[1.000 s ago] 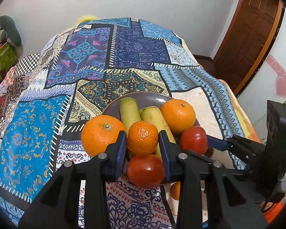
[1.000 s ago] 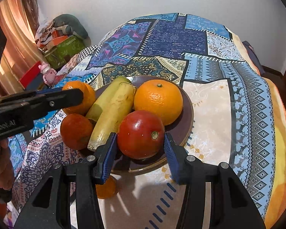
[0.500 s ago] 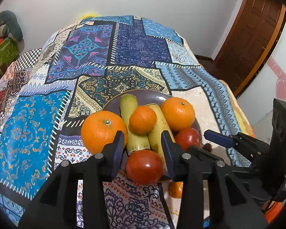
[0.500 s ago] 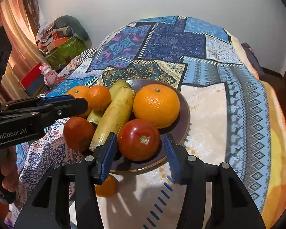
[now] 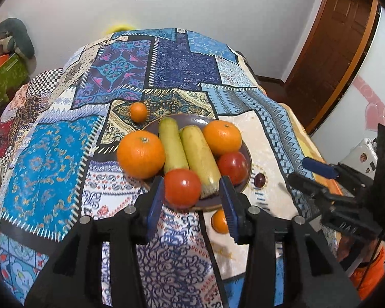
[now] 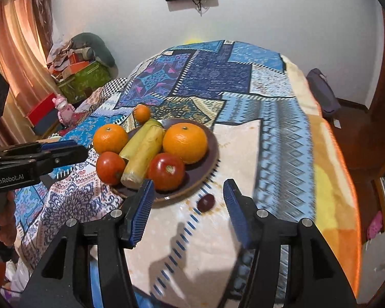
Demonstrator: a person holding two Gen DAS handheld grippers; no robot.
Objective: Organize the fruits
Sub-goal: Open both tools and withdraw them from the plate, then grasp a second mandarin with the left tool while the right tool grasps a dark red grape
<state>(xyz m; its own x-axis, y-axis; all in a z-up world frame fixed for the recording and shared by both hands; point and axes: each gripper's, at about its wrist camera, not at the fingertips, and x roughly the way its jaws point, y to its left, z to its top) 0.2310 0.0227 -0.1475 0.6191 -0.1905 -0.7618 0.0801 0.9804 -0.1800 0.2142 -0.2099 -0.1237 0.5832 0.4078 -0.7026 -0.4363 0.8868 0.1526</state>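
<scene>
Landmark: a dark brown plate (image 5: 245,151) sits on the patchwork cloth (image 5: 48,159).
Bananas: two yellow-green bananas (image 5: 192,154) lie side by side across the middle of the plate, touching; their long axes run from the plate's far rim to its near rim, cut ends toward the grippers.
Oranges: one large orange (image 5: 140,154) leans at the plate's left rim, another orange (image 5: 222,137) sits on the plate right of the bananas.
Tomatoes: a tomato (image 5: 182,186) at the near rim, a second tomato (image 5: 232,164) on the near right part.
Small mandarin: a mandarin (image 5: 138,112) lies off the plate, just beyond its far-left rim.
Second mandarin: another (image 5: 219,221) on the cloth just before the near rim.
Dark fruit: a small dark round fruit (image 6: 206,202) just off the plate's near right edge.
Left gripper (image 5: 191,202): jaws apart, empty, fingertips flanking the near tomato without touching.
Right gripper (image 6: 188,202): jaws wide apart, empty, near the dark fruit.
</scene>
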